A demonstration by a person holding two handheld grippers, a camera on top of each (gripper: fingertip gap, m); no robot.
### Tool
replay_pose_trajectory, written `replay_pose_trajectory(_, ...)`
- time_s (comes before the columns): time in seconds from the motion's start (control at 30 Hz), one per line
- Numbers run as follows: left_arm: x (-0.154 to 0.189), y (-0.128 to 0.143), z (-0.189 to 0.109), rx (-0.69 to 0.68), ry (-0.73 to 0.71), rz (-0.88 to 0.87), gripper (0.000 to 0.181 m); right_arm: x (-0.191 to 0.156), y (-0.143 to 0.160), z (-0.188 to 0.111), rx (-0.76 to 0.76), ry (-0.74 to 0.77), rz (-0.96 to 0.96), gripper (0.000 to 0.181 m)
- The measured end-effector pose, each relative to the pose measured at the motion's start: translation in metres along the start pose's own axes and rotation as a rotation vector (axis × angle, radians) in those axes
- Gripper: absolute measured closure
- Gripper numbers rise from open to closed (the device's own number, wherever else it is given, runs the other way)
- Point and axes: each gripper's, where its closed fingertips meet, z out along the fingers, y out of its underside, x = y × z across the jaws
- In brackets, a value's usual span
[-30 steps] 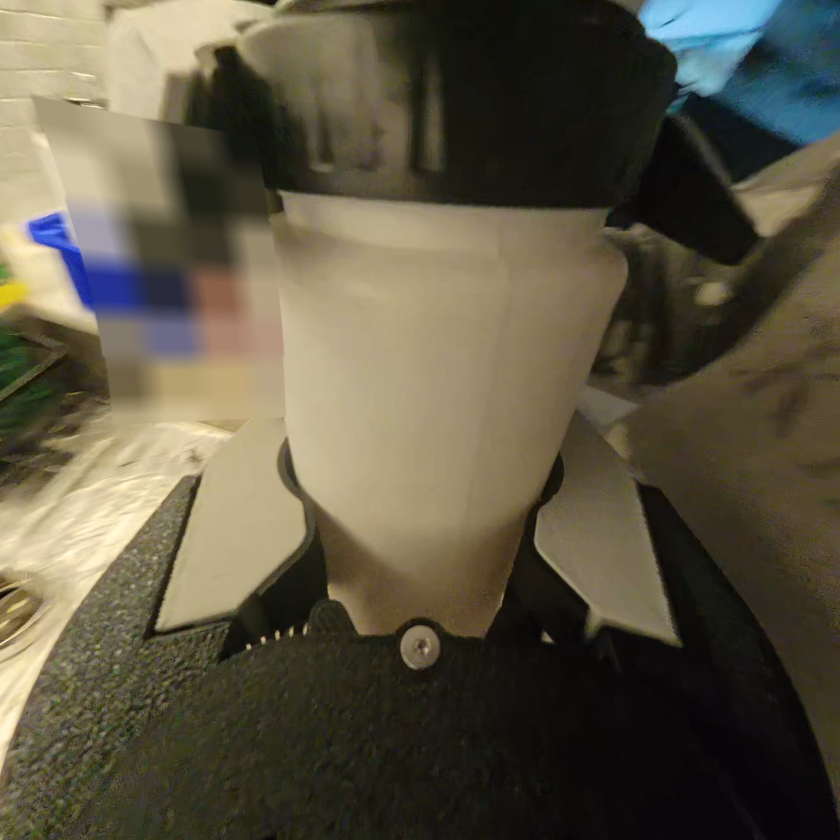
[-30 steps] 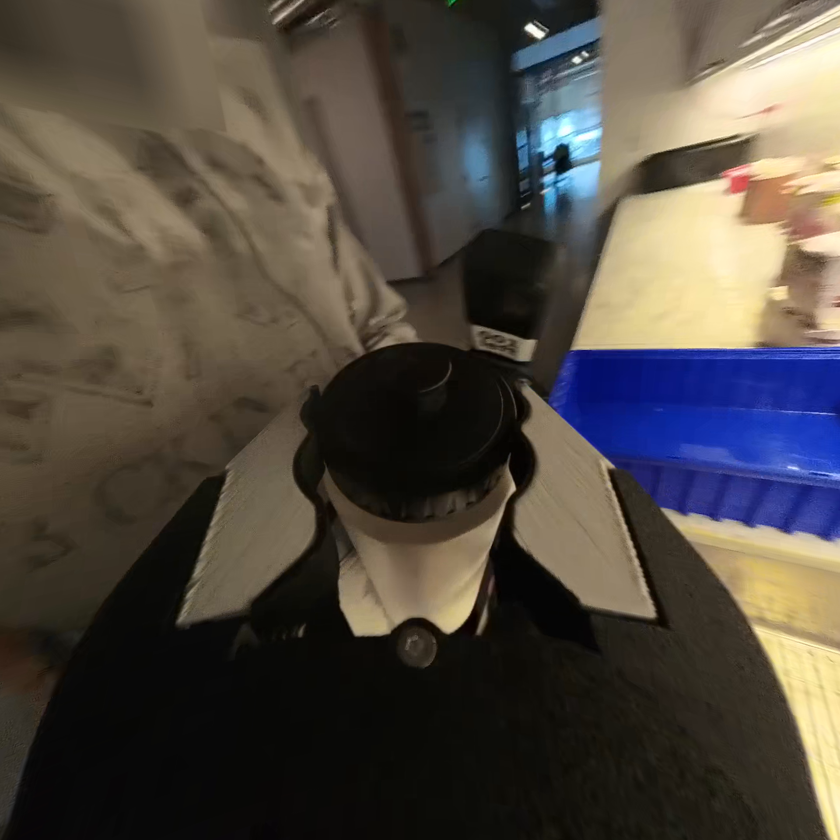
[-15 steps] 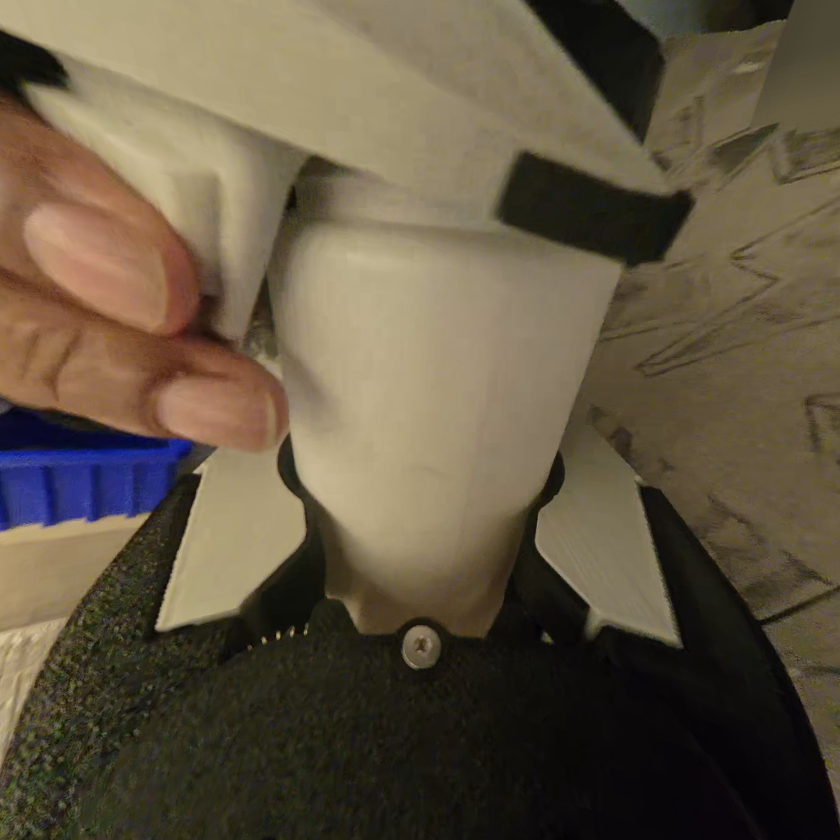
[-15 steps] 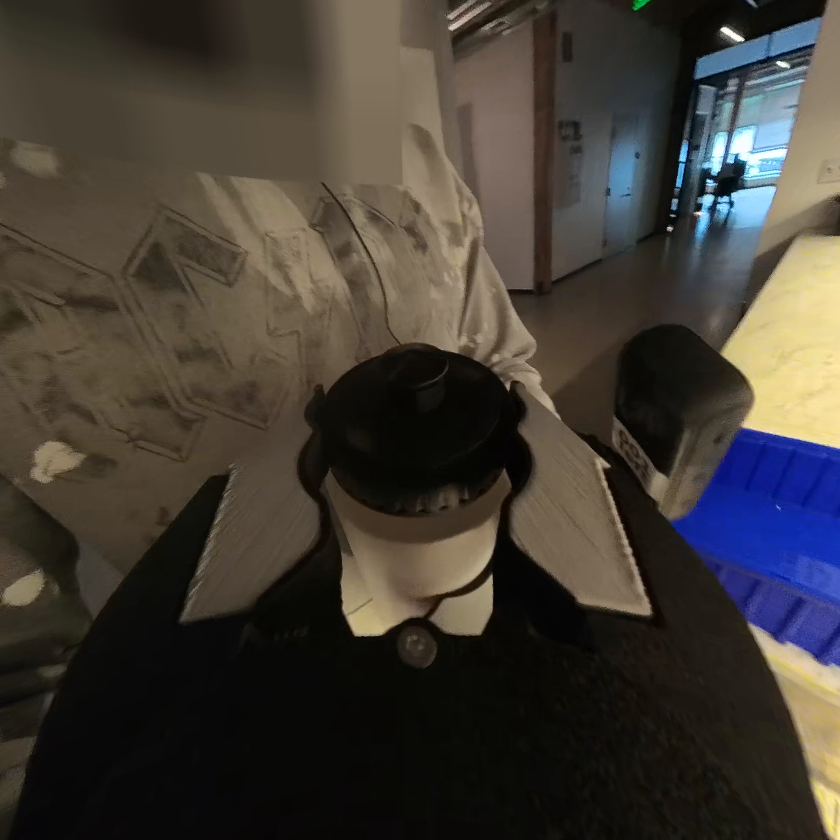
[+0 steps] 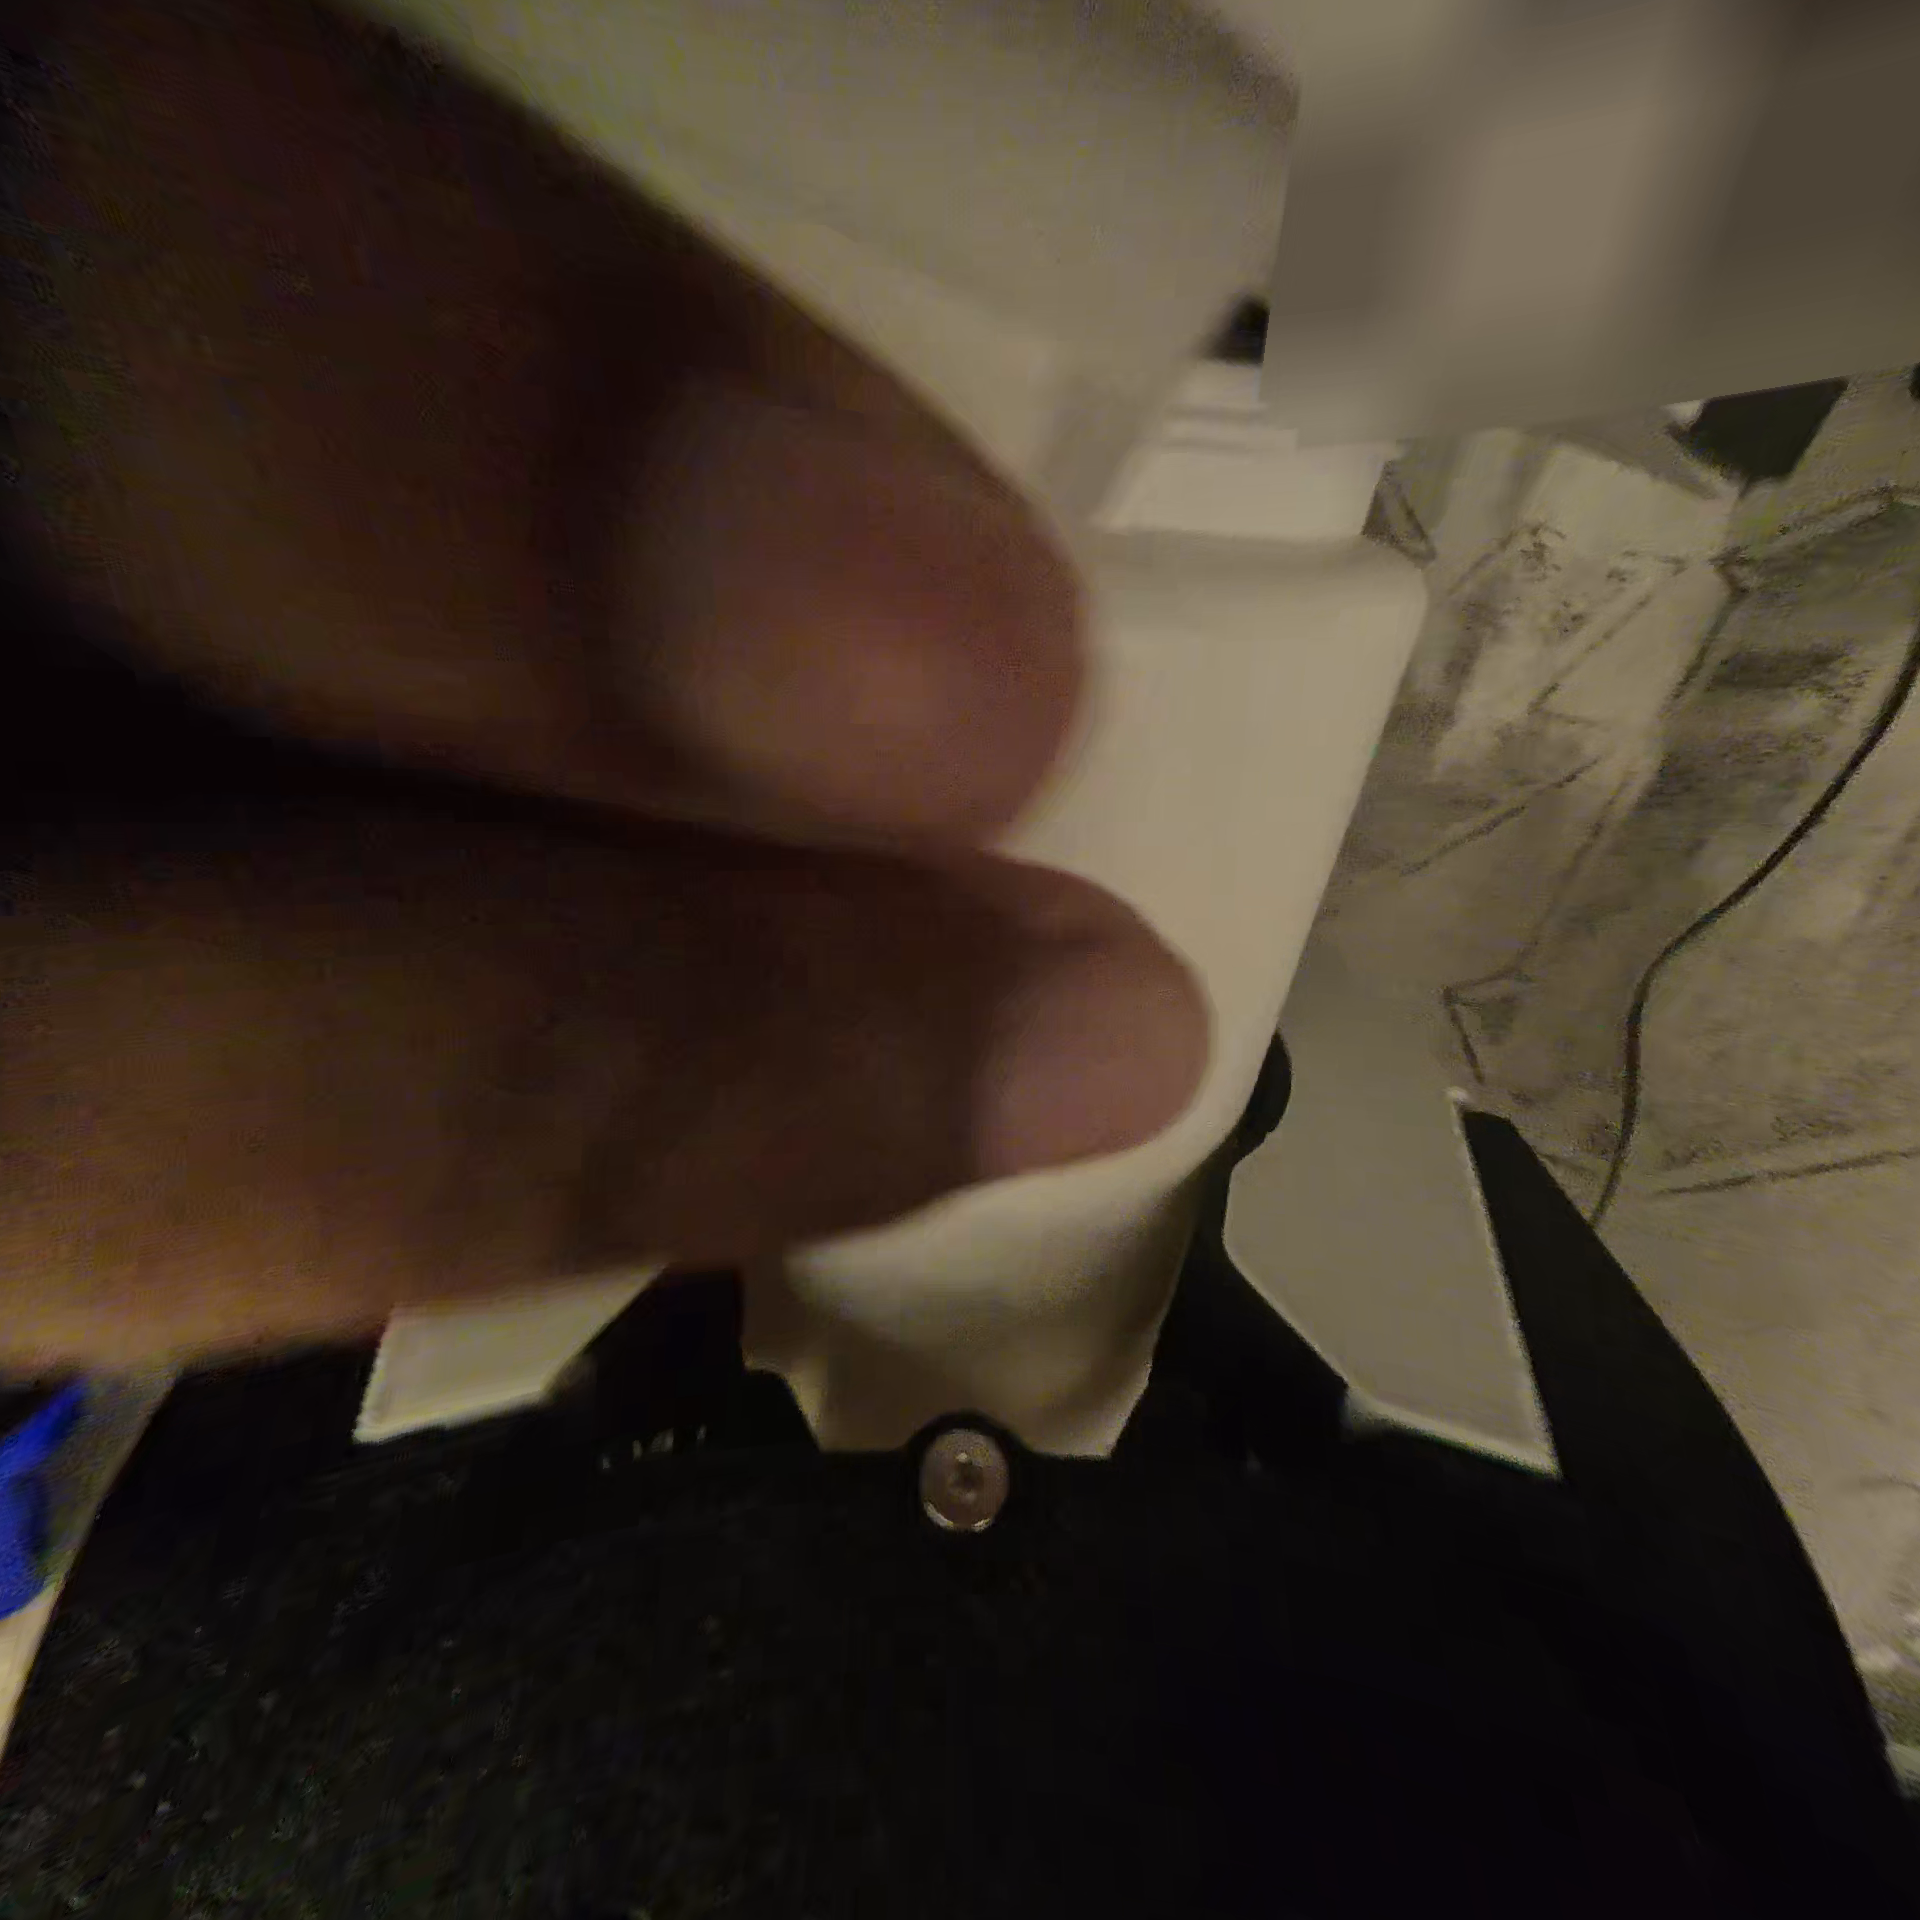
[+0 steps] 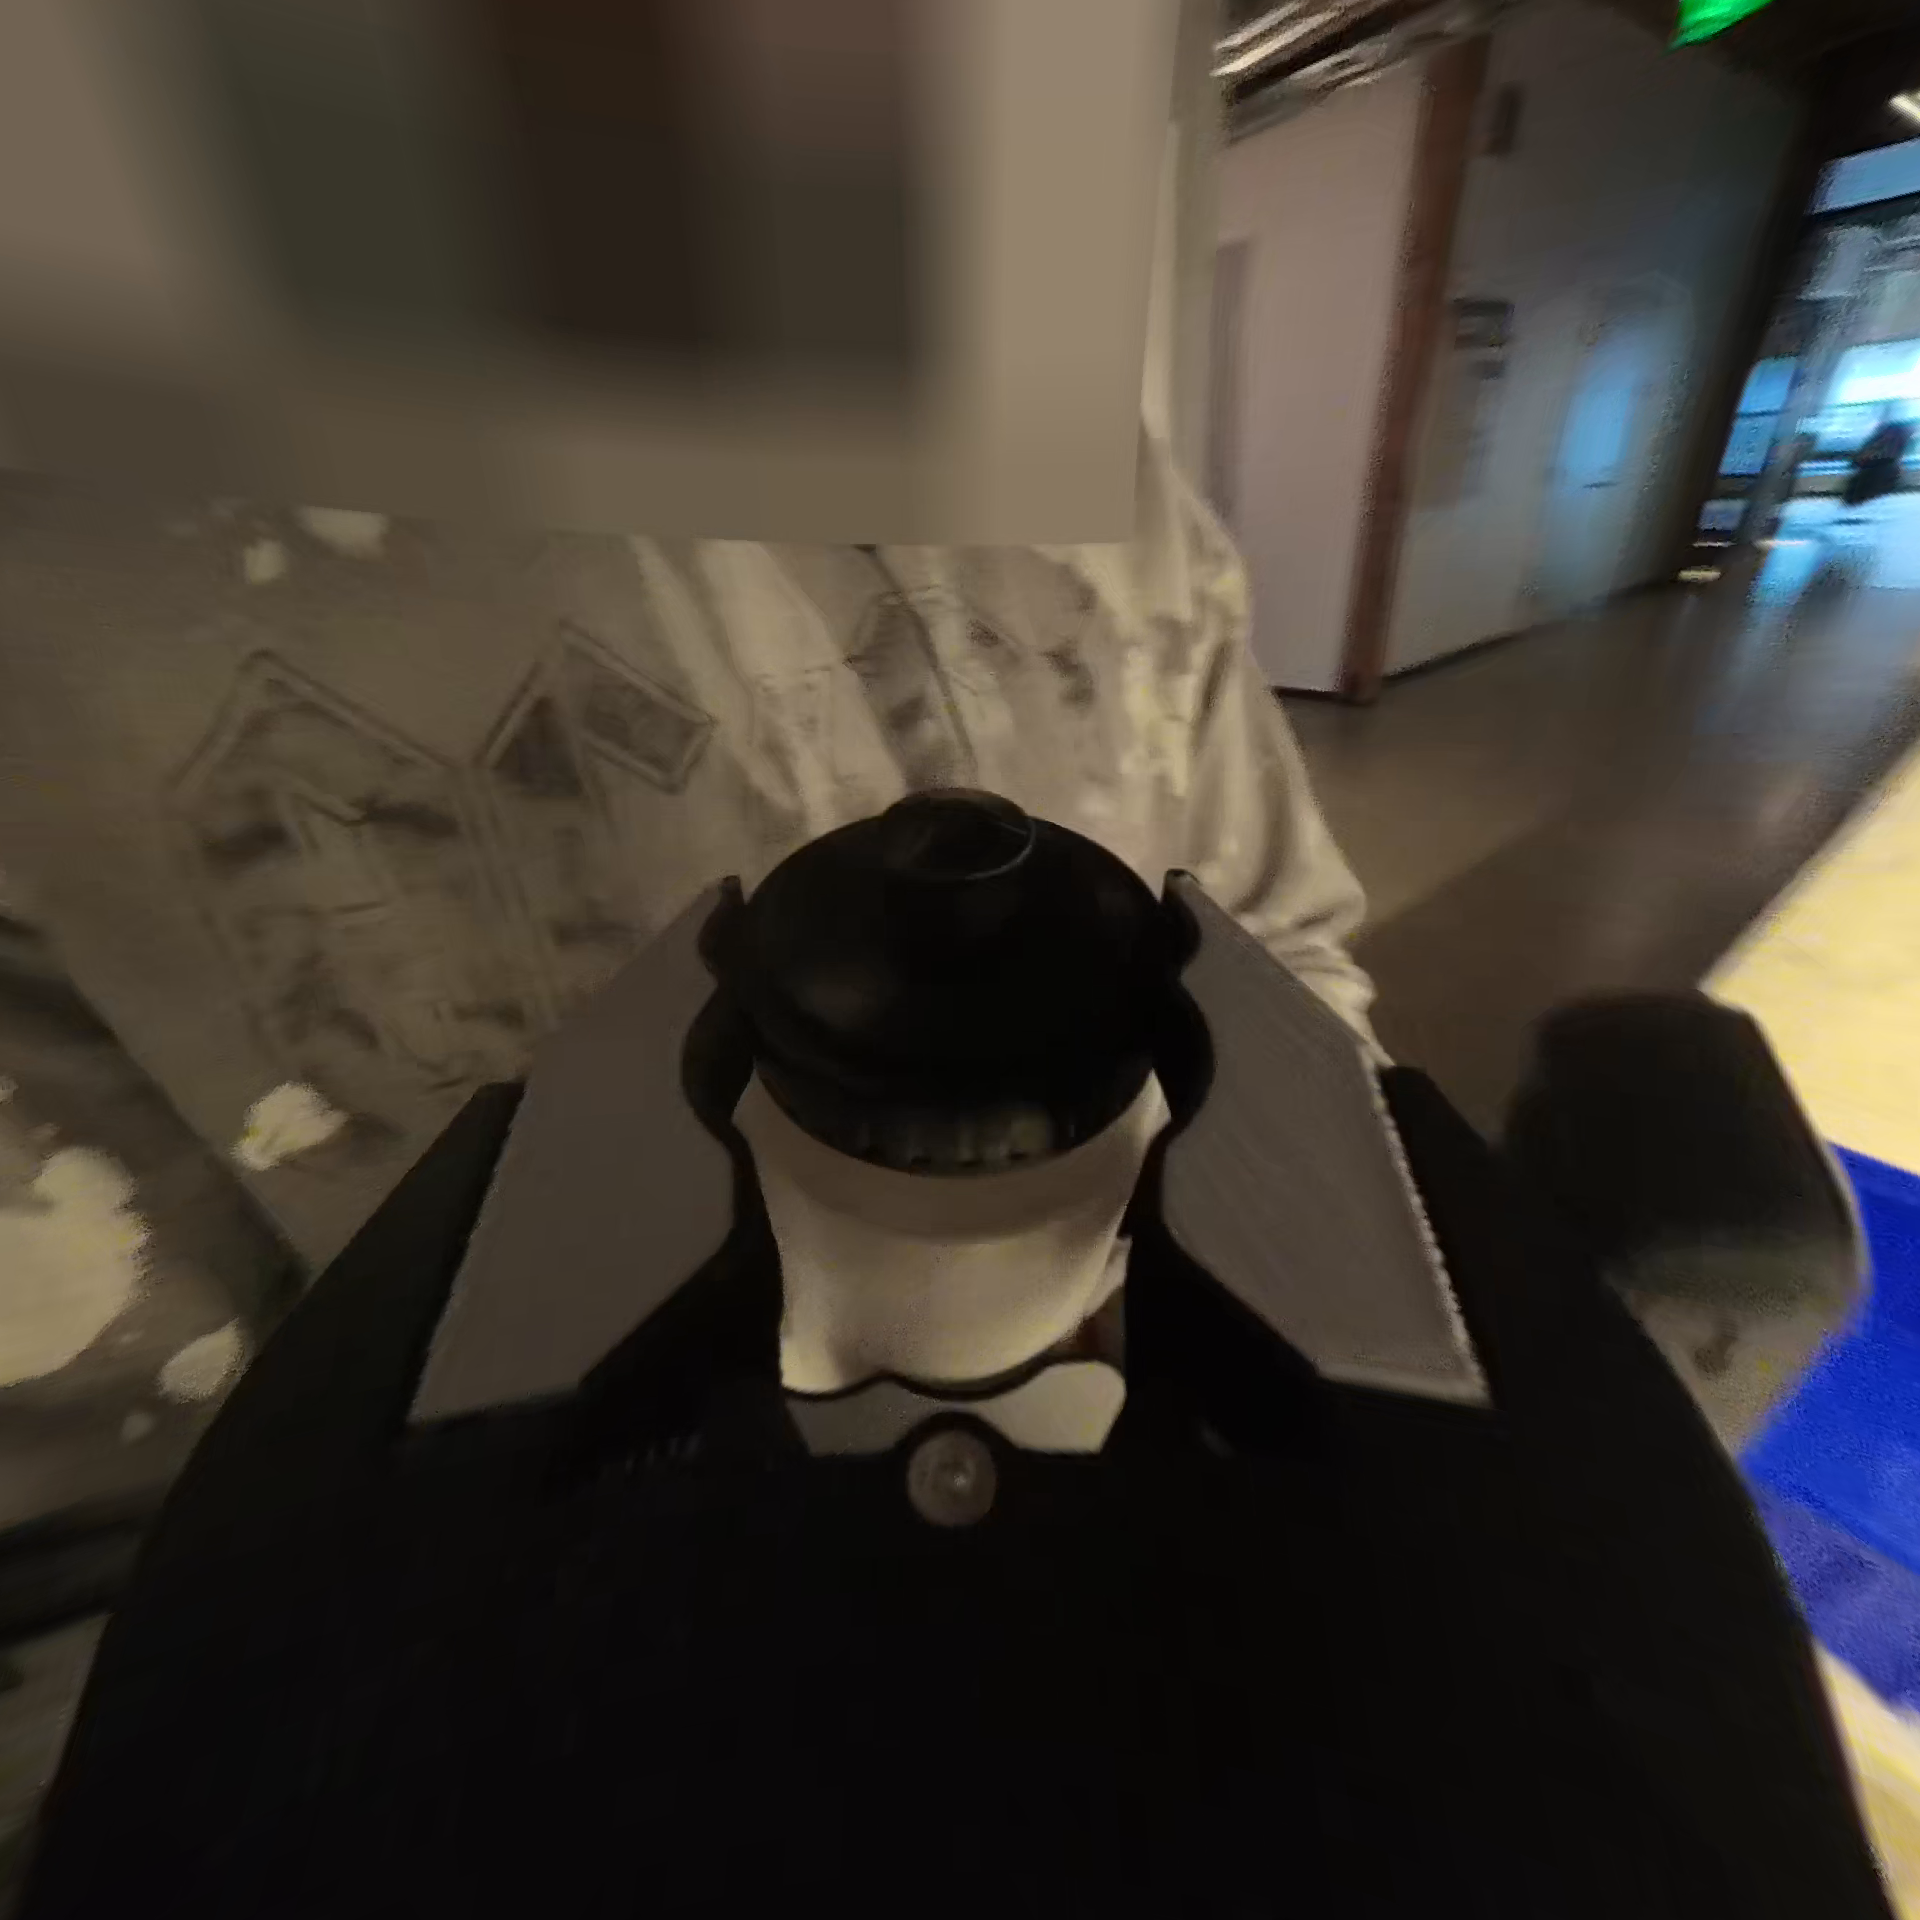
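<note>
In the left wrist view my left gripper (image 5: 1091,1101) is shut on a white plastic bottle (image 5: 1247,727), held by its body with the neck pointing away. A person's hand (image 5: 520,727), close and blurred, covers the left finger and part of the bottle. A white gripper body (image 5: 1039,156) hides the bottle's top. In the right wrist view my right gripper (image 6: 951,904) is shut on a black ribbed cap (image 6: 951,997) that sits on a white bottle neck (image 6: 956,1278).
A person in a pale printed shirt (image 6: 468,779) stands right in front of both grippers; the shirt also shows in the left wrist view (image 5: 1662,779). A blue bin (image 6: 1849,1455) and a pale counter (image 6: 1818,935) lie at right, with a dark rounded object (image 6: 1683,1143) near them. A corridor opens behind.
The hand has come closer and now covers most of the left wrist view, hiding the cap. The right wrist view has swung; the dark object now sits lower at right. Both grips hold.
</note>
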Motion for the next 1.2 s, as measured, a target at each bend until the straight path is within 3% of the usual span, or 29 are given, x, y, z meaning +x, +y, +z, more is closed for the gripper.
replay_pose_trajectory(0.03, -0.008, -0.002, -0.005, 0.021, -0.067, 0.009, 0.077, 0.008, 0.001, -0.007, 0.001, 0.096, -0.002, 0.103)
replay_pose_trajectory(0.07, -0.017, -0.001, -0.012, 0.029, -0.153, 0.018, 0.078, 0.019, 0.003, -0.015, -0.005, 0.217, -0.003, 0.102)
replay_pose_trajectory(0.2, -0.057, 0.007, -0.057, 0.073, -0.546, 0.039, 0.078, 0.052, 0.021, -0.055, -0.07, 0.725, -0.006, 0.069)
replay_pose_trajectory(0.37, -0.101, 0.024, -0.132, 0.065, -1.116, 0.076, 0.076, 0.085, 0.049, -0.101, 0.021, 1.326, 0.058, 0.073)
replay_pose_trajectory(0.47, -0.111, 0.033, -0.169, 0.043, -1.377, 0.108, 0.075, 0.094, 0.06, -0.116, 0.174, 1.571, 0.094, 0.078)
replay_pose_trajectory(0.57, -0.115, 0.044, -0.187, 0.009, -1.527, 0.119, 0.075, 0.107, 0.076, -0.122, 0.157, 1.723, 0.108, 0.078)
replay_pose_trajectory(0.67, -0.117, 0.052, -0.193, -0.02, -1.592, 0.111, 0.076, 0.122, 0.085, -0.115, 0.113, 1.741, 0.128, 0.083)
replay_pose_trajectory(0.73, -0.118, 0.055, -0.195, -0.049, -1.619, 0.122, 0.076, 0.127, 0.087, -0.114, 0.087, 1.736, 0.112, 0.103)
replay_pose_trajectory(0.83, -0.115, 0.058, -0.199, -0.051, -1.633, 0.112, 0.076, 0.132, 0.092, -0.112, 0.06, 1.641, 0.146, 0.102)
replay_pose_trajectory(0.9, -0.112, 0.058, -0.199, -0.046, -1.624, 0.115, 0.075, 0.133, 0.089, -0.102, 0.041, 1.466, 0.118, 0.103)
replay_pose_trajectory(1.0, -0.108, 0.058, -0.19, -0.059, -1.576, 0.131, 0.077, 0.122, 0.085, -0.077, -0.024, 1.07, -0.01, 0.104)
replay_pose_trajectory(1.07, -0.108, 0.057, -0.175, -0.051, -1.509, 0.131, 0.077, 0.108, 0.083, -0.068, -0.005, 0.801, 0.022, 0.104)
replay_pose_trajectory(1.2, -0.108, 0.054, -0.152, -0.033, -1.405, 0.115, 0.078, 0.084, 0.064, -0.058, 0.011, 0.446, 0.092, 0.103)
